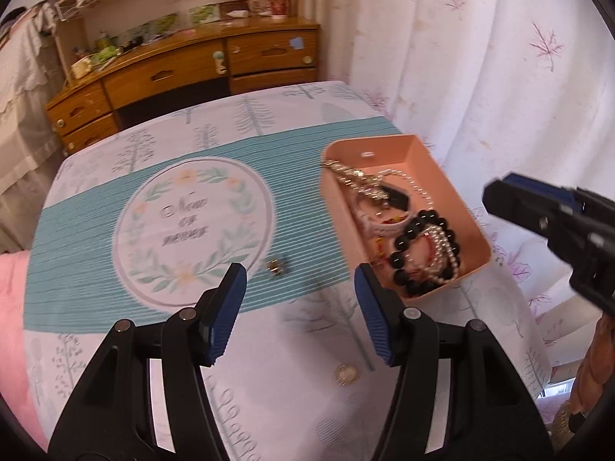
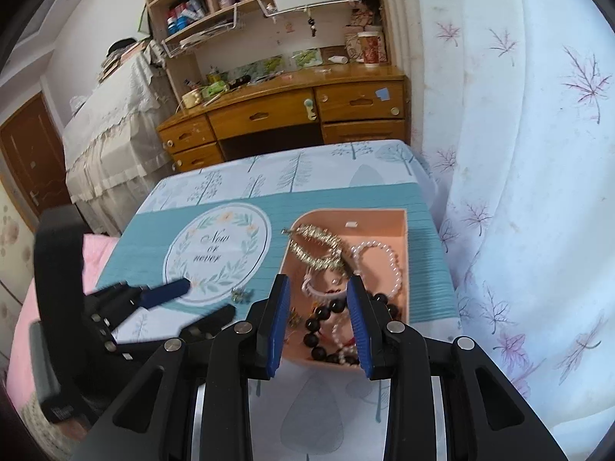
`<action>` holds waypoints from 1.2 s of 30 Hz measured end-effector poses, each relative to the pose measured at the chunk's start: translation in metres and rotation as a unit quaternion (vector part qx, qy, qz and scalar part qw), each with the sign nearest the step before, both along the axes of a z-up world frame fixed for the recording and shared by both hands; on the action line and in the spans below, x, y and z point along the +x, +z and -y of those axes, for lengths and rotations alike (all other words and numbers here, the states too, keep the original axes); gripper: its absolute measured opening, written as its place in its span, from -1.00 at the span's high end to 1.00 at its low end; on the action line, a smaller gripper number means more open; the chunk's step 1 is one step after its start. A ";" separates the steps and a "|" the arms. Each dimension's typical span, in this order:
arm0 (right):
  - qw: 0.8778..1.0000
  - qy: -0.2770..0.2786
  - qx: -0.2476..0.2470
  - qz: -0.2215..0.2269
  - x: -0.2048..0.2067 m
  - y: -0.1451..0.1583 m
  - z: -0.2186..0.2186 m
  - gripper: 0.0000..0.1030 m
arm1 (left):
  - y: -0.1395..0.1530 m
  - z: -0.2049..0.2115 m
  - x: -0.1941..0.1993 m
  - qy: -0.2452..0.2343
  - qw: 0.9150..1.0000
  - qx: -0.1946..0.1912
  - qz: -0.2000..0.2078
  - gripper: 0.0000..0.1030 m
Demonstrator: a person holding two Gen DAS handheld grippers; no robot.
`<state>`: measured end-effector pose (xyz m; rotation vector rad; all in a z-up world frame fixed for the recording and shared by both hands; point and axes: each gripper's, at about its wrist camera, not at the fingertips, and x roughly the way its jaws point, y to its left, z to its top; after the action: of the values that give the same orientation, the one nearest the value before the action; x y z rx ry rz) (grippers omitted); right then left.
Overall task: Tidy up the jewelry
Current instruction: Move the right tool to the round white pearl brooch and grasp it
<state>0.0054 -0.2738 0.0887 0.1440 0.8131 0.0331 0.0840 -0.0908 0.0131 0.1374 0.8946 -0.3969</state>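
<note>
A pink open box (image 1: 388, 146) sits at the right of the table and holds several pieces: a gold chain (image 1: 355, 180), a black bead bracelet (image 1: 413, 265) and pearl strands (image 2: 384, 257). On the cloth left of the box lies a small metallic earring (image 1: 276, 267). A round gold-rimmed piece (image 1: 347, 374) lies nearer me. My left gripper (image 1: 299, 272) hovers open above the cloth with the small earring just beyond its tips; nothing is between the pads. My right gripper (image 2: 318, 282) is open above the box (image 2: 403, 230), holding nothing.
The table carries a teal and white cloth (image 1: 96, 230) with a round wreath print (image 1: 192, 226). A wooden desk with drawers (image 1: 173, 73) stands behind it. A leaf-print curtain (image 1: 480, 77) hangs on the right and pink bedding (image 1: 11, 326) lies at the left.
</note>
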 end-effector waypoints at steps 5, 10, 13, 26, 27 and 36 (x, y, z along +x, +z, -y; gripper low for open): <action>1.000 0.021 -0.011 -0.007 -0.012 -0.008 -0.019 0.38 | 0.002 -0.023 -0.009 0.024 1.000 -0.002 -0.003 -0.08; 0.998 0.053 -0.034 -0.011 -0.031 -0.017 -0.040 0.25 | -0.003 -0.041 -0.021 0.043 0.999 0.019 -0.004 -0.08; 0.994 0.097 -0.042 -0.027 -0.039 -0.027 -0.055 0.25 | -0.010 -0.052 -0.027 0.051 0.998 0.037 -0.011 -0.08; 0.969 0.193 -0.058 -0.142 -0.030 -0.111 -0.120 0.24 | -0.050 -0.079 -0.039 0.058 0.995 0.054 -0.059 -0.08; 0.968 0.195 -0.059 -0.143 -0.028 -0.112 -0.123 0.25 | -0.051 -0.079 -0.038 0.058 0.995 0.053 -0.060 -0.08; 0.967 0.193 -0.081 -0.148 -0.011 -0.126 -0.139 0.25 | -0.055 -0.085 -0.034 0.055 0.995 0.038 -0.070 -0.08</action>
<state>-0.0052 -0.1349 -0.0375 -0.1696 1.1287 0.3180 0.0505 -0.0057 -0.0419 0.1305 1.0504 -0.2734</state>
